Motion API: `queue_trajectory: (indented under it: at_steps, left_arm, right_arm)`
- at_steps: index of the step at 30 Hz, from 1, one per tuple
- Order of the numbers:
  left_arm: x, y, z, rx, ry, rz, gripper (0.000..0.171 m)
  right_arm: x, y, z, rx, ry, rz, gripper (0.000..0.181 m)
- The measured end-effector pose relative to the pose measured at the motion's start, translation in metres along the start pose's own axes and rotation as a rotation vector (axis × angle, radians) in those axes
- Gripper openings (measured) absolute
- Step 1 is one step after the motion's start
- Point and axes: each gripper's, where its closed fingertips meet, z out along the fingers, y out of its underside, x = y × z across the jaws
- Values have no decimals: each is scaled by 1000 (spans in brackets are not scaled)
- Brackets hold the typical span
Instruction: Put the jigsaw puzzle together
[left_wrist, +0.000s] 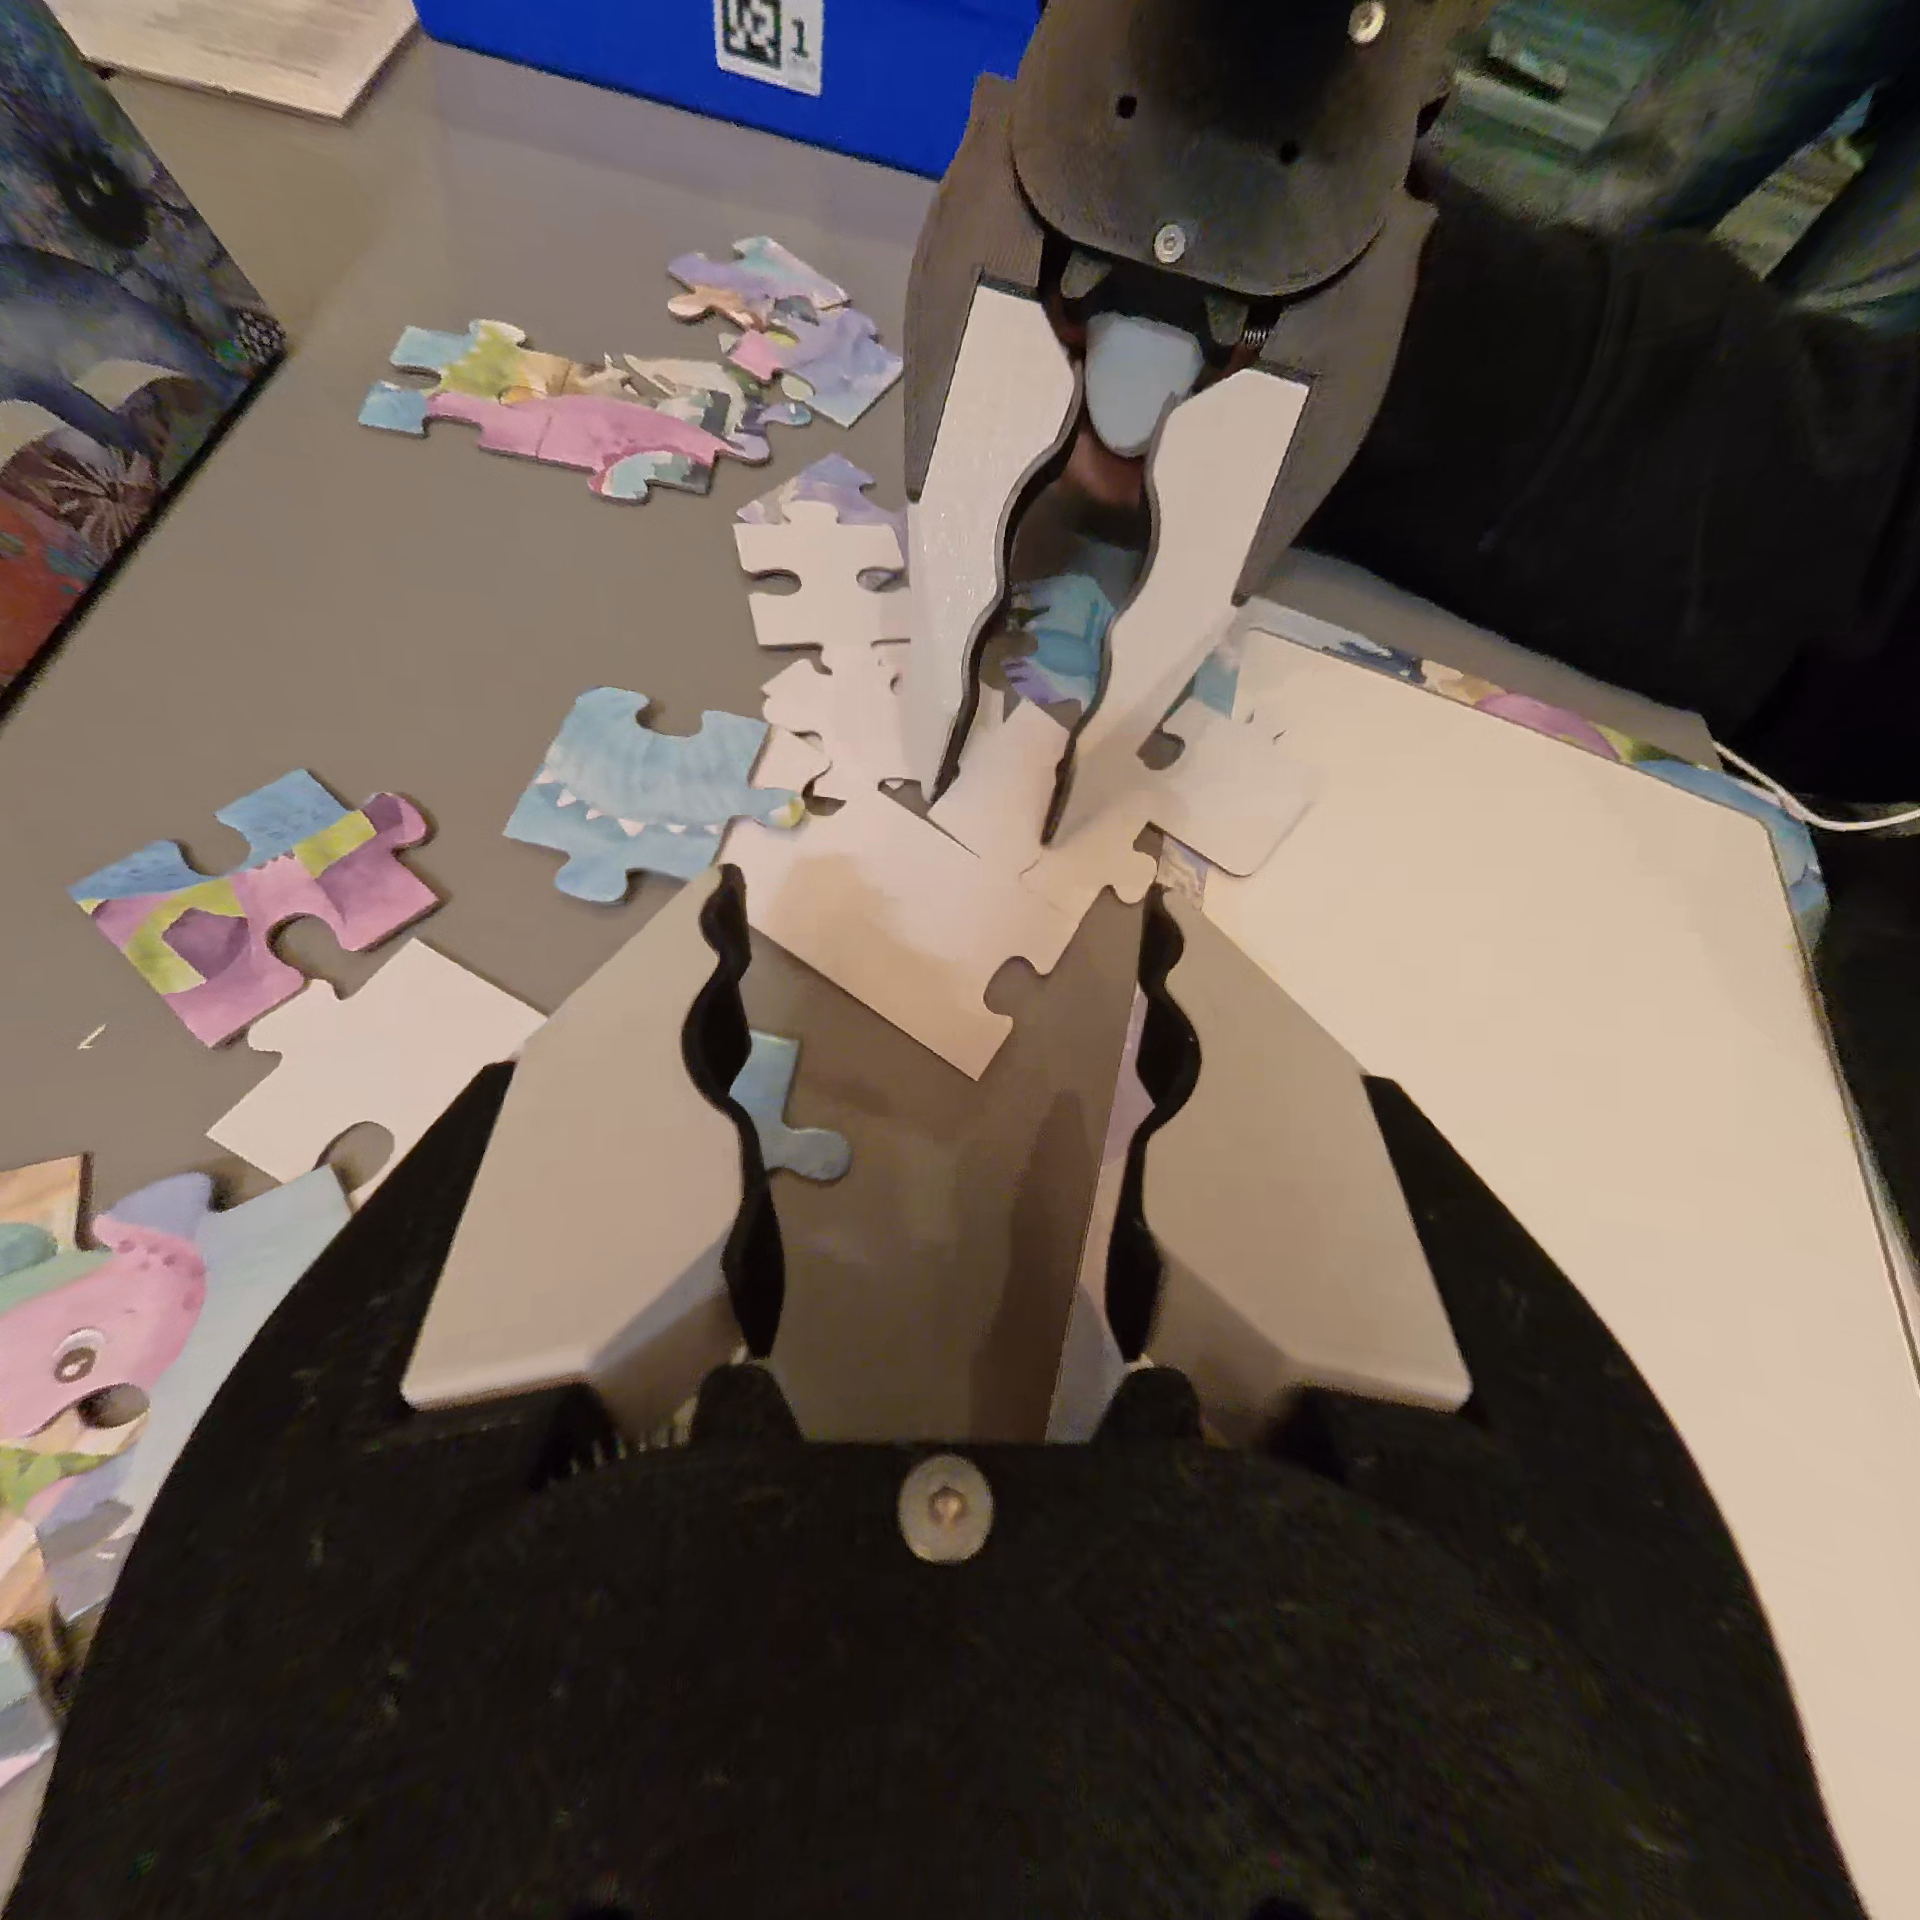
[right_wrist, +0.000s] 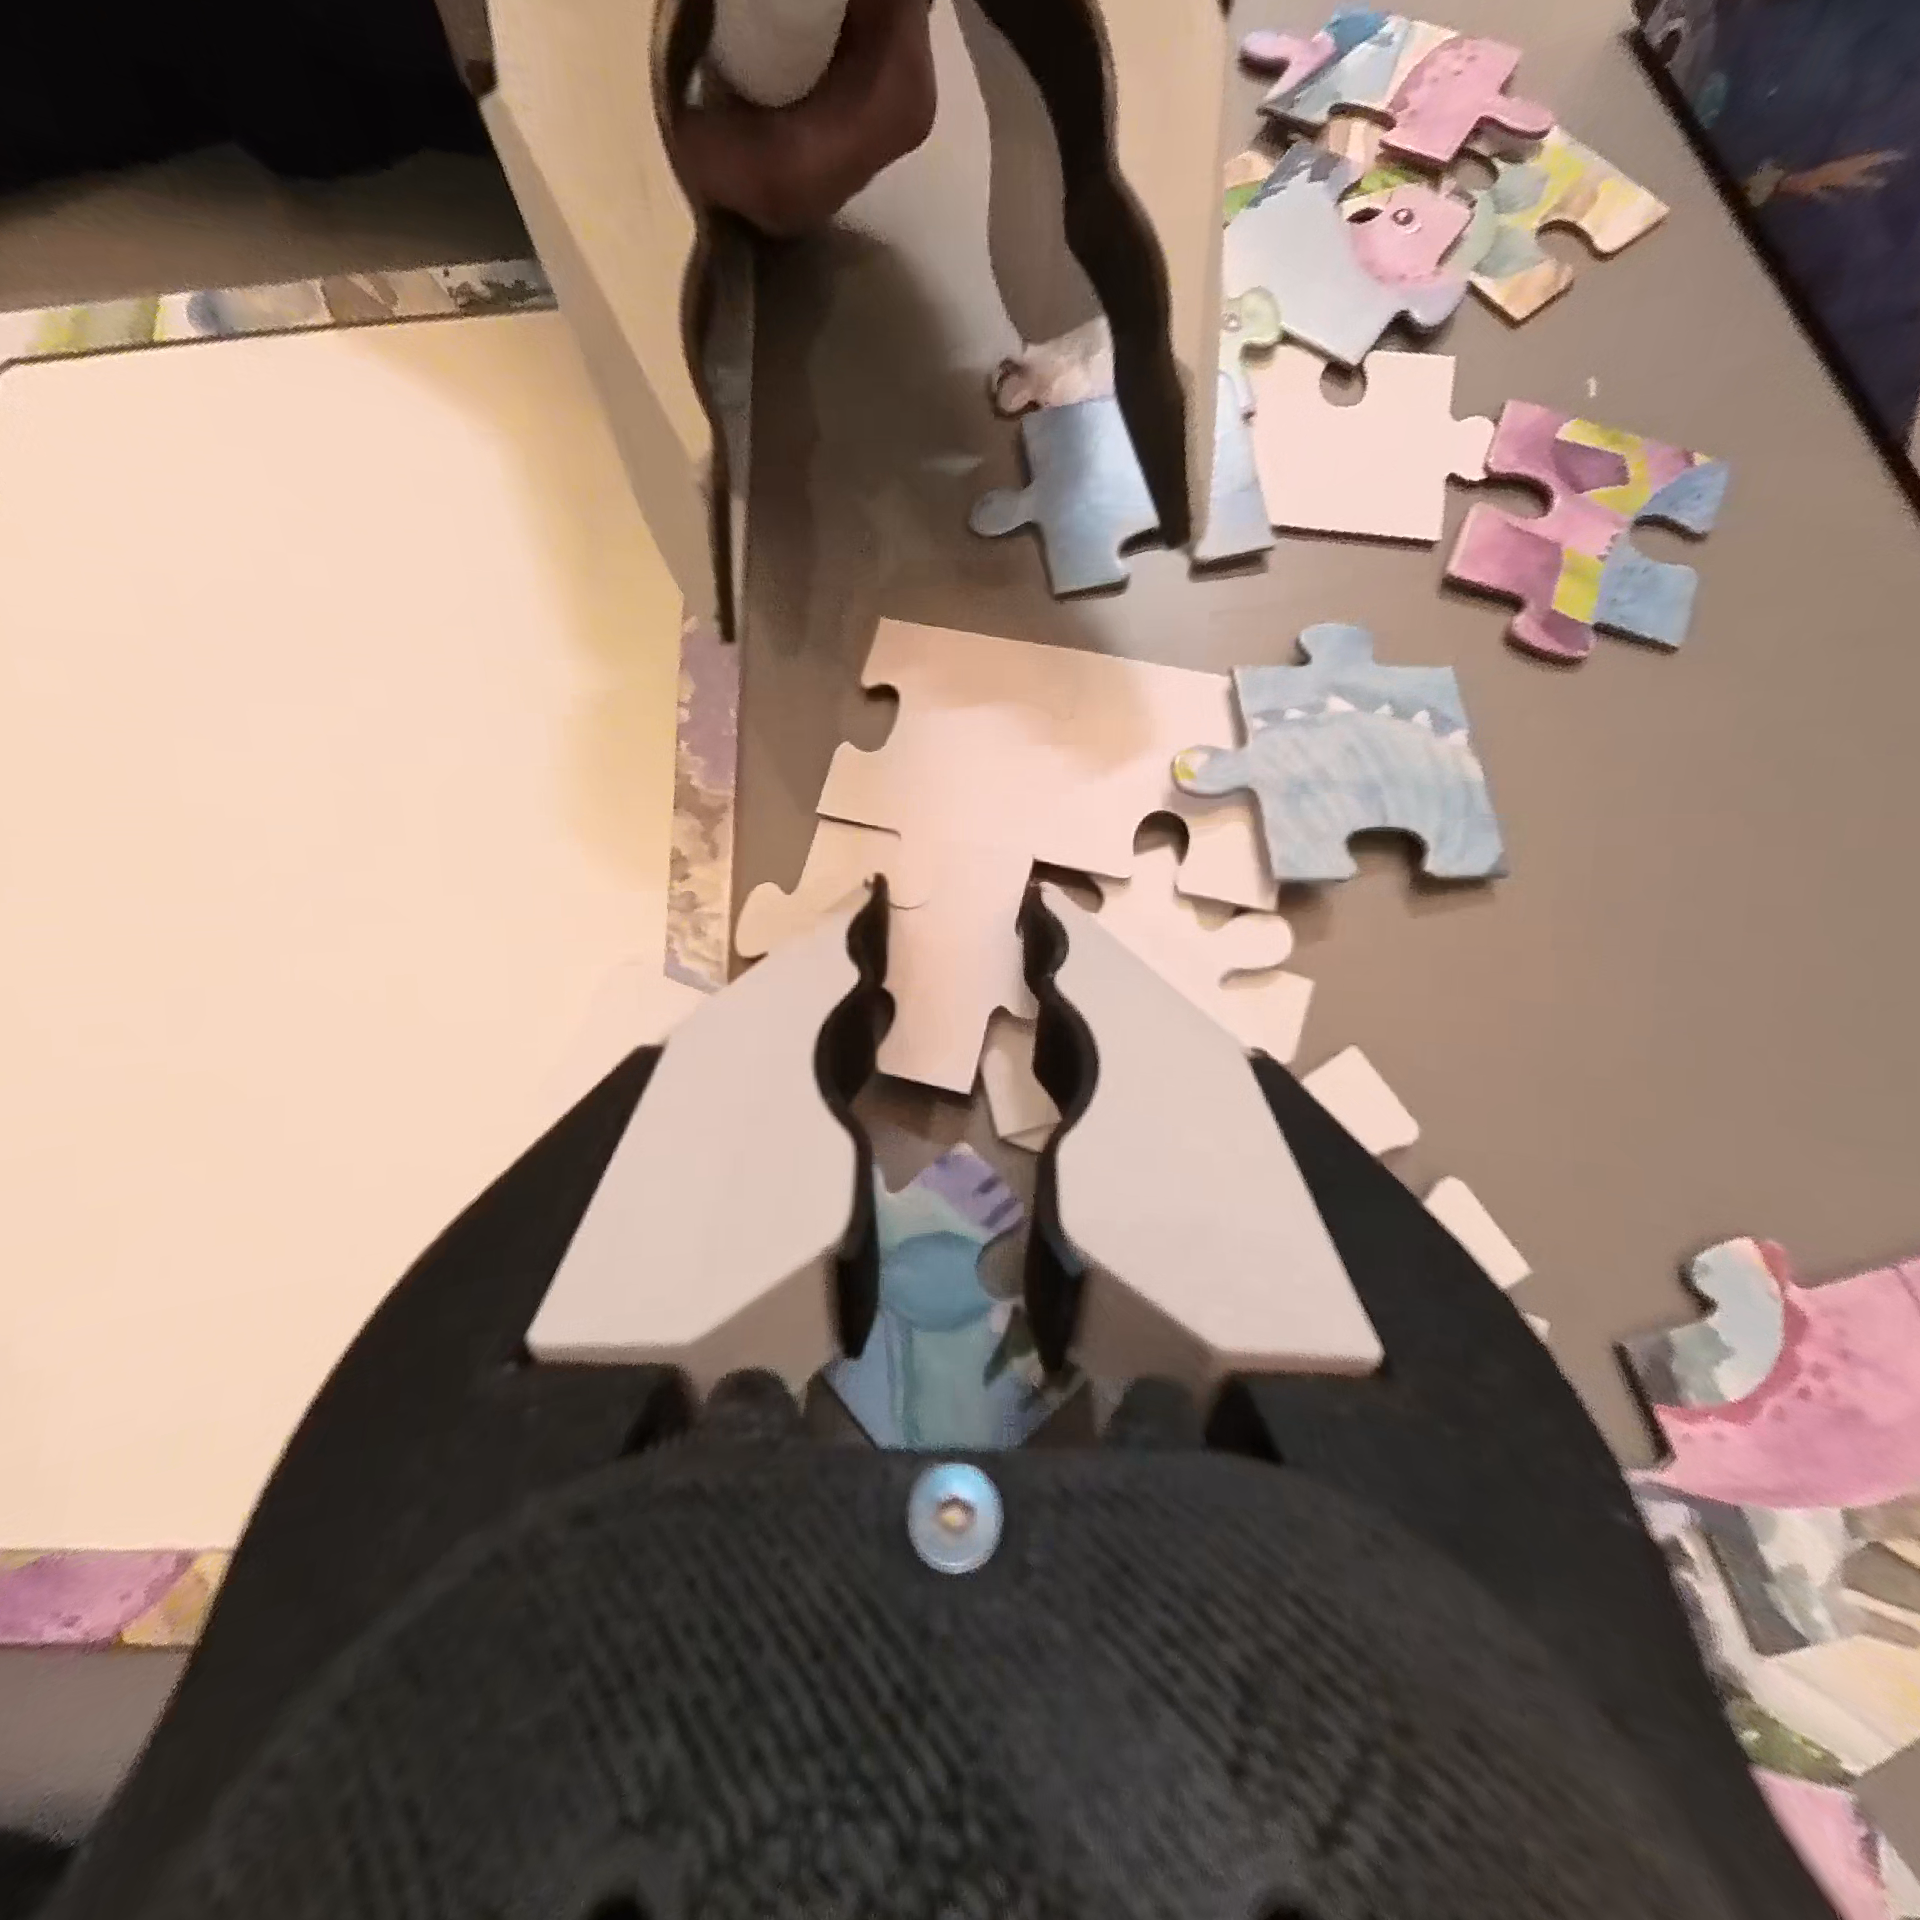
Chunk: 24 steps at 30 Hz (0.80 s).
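Desk (left_wrist: 436, 582): flat grey surface, smooth, slight sheen; fills most of both views. Soft overhead light, faint reflections near far edge. Blue box (left_wrist: 623, 62) at far edge of desk in left wrist view, white square marker on its front face. Stack of printed paper (left_wrist: 249, 52) left of blue box, resting on desk. Dark illustrated box (left_wrist: 94, 343) at left edge of desk, same box visible at upper right corner in right wrist view (right_wrist: 1808, 156). Thin white cable (left_wrist: 1808, 816) at right side. Walls, floor, windows not visible.

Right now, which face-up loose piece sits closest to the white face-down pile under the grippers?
The blue piece with the white zigzag teeth, touching the pile's edge. The pink, purple and yellow piece lies apart, farther out on the grey table.
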Motion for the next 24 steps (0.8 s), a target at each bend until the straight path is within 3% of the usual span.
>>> queue_trajectory:
  at_steps: [6, 7, 8, 12, 17, 21, 24]
  left_arm:
    - [-7, -3, -2, 22, -30, -21, 77]
    - [-9, -4, -4, 34, -37, -38, 77]
    - [-12, -6, -5, 49, -38, -65, 77]
    - [-7, -16, -13, 130, 54, -149, 81]
    - [0, -9, -5, 70, 56, -99, 81]
    - [1, -2, 2, 6, 16, -52, 80]
    - [2, 1, 5, -26, -9, -15, 75]
  right_arm:
    - [5, -10, -8, 65, 17, 17, 23]
    - [5, -14, -11, 86, 27, 8, 20]
    - [6, -20, -15, 114, 40, -9, 5]
    - [5, -35, -26, 198, 58, -24, 1]
    - [7, -39, -27, 207, 87, -28, 0]
    - [34, -35, -47, 220, 223, 33, 0]
    - [68, -12, -66, 180, 350, 176, 0]
